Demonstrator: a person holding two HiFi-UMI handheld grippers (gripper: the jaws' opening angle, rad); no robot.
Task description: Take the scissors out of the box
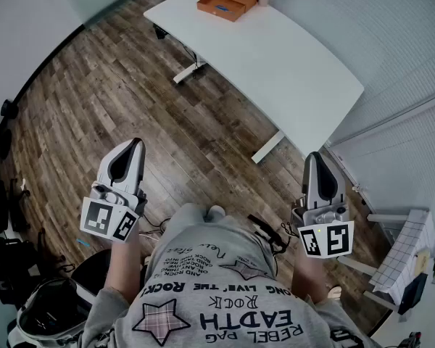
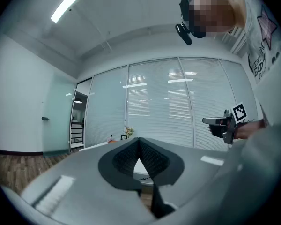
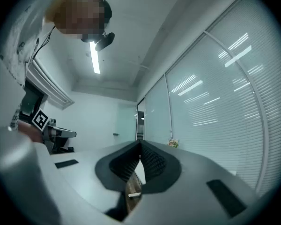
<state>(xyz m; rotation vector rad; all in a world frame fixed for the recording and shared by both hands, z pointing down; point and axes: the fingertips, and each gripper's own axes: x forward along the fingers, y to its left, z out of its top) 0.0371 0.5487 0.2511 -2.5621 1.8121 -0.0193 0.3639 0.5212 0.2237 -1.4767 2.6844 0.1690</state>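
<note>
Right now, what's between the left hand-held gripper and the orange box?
Head view shows only brown wooden plank floor, then bare white tabletop.

Shirt (image 1: 203, 270) reads "REBEL", "EARTH", "ROCK" (upside down).

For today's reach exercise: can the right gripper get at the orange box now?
Probably not: the right gripper is by the person's body; the orange box sits at the far end of the table, across wood floor.

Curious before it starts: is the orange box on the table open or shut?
Open: the orange box shows its inside, with something bluish lying in it.
</note>
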